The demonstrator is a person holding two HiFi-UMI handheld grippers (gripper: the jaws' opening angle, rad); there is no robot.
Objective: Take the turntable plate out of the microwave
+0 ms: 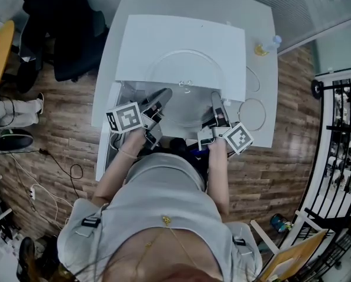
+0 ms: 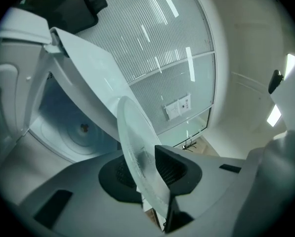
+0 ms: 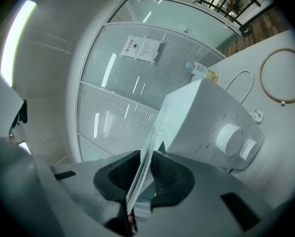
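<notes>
- Clear round glass turntable plate hangs just in front of the open white microwave (seen edge-on from both gripper views).
- Left gripper clamps its nine o'clock rim.
- Right gripper pinches three o'clock.

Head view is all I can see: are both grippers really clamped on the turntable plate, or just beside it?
Observer: The left gripper is: in its own view both pads pinch the turntable plate by its rim.
Operator: And the right one?
Observer: The right gripper has the rim edge-on between its pads, gripped too.
Operator: Anything left inside?
Observer: The part of the cavity floor that shows holds only the centre hub.
</notes>
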